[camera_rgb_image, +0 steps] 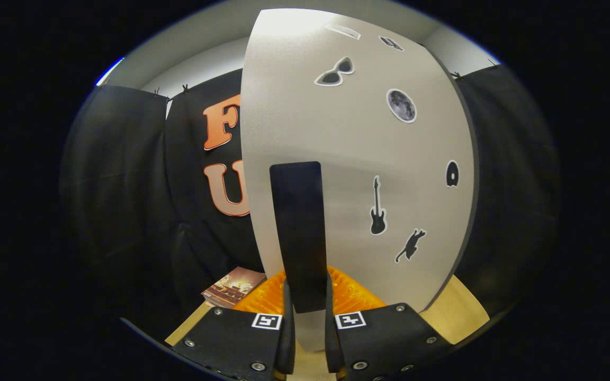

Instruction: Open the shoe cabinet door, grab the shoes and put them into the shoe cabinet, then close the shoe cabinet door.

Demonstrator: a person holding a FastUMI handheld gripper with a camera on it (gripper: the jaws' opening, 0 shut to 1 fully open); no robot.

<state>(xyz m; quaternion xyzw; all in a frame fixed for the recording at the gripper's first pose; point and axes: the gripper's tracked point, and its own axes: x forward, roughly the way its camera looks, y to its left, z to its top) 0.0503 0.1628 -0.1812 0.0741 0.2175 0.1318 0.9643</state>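
Black cloth walls close the booth behind a pale wooden worktop (458,312), with a grey cabinet door (358,159) standing edge-on-ish right in front of the claw (309,323). Door carries stickers: sunglasses, moon, guitar, cat. Its dark handle (299,233) is a tall vertical strip, long axis straight up from the claw, lower end dropping between the two fingers. Fingers are nearly closed around that lower end; they look to be pressing both sides of the handle, so likely a grip on it, though contact at the pads is hard to confirm. Door's free edge is on the side toward the booklet, its far edge curving off to the other side, so judged swing is about that far edge. An orange ribbed item (347,296) sits on the worktop just beyond the fingers, below the door; can't tell if it is a shoe. Booklet (233,287) lies near the worktop's left edge. Step judged: working the door by its handle; whether opening or closing can't be told.
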